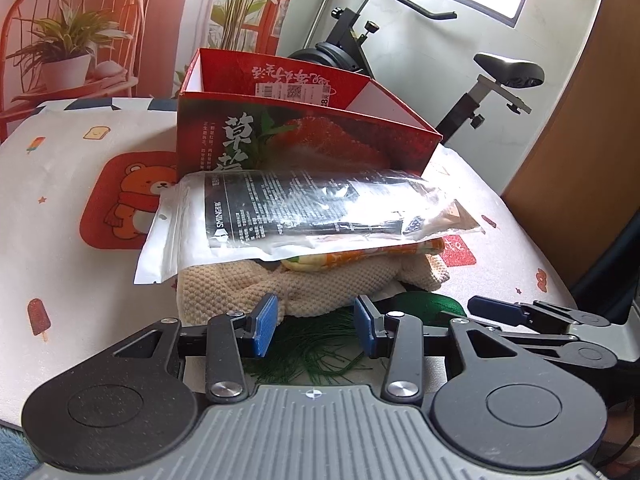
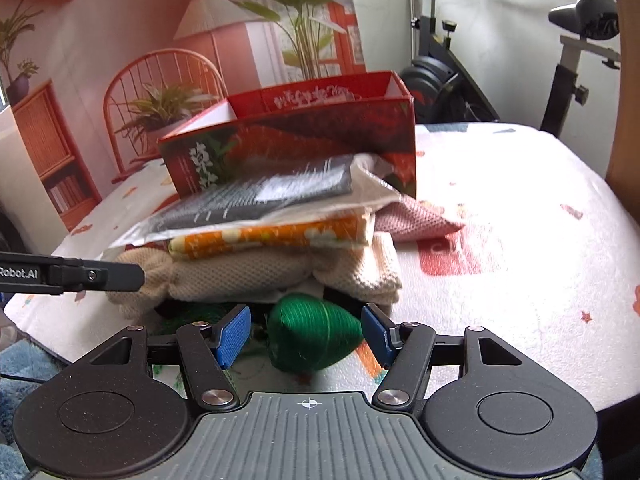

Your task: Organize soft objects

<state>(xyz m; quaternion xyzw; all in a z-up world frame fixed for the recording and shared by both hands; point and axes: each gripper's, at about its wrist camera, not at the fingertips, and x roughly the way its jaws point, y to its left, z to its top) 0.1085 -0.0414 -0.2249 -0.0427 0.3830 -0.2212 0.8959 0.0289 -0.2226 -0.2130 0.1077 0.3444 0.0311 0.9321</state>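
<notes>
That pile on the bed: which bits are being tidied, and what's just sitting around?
Part of the job:
plastic pouch
orange patterned cloth
cream knitted cloth
pink cloth
green thread cone
red strawberry box

Just there:
exercise bike
bear-print sheet

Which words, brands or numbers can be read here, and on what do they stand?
"Robot.AI": on the left gripper.
"SMING": on the plastic bag; its small print is too small to read.
"草": on the red box; the barcode label is too blurred to read.
</notes>
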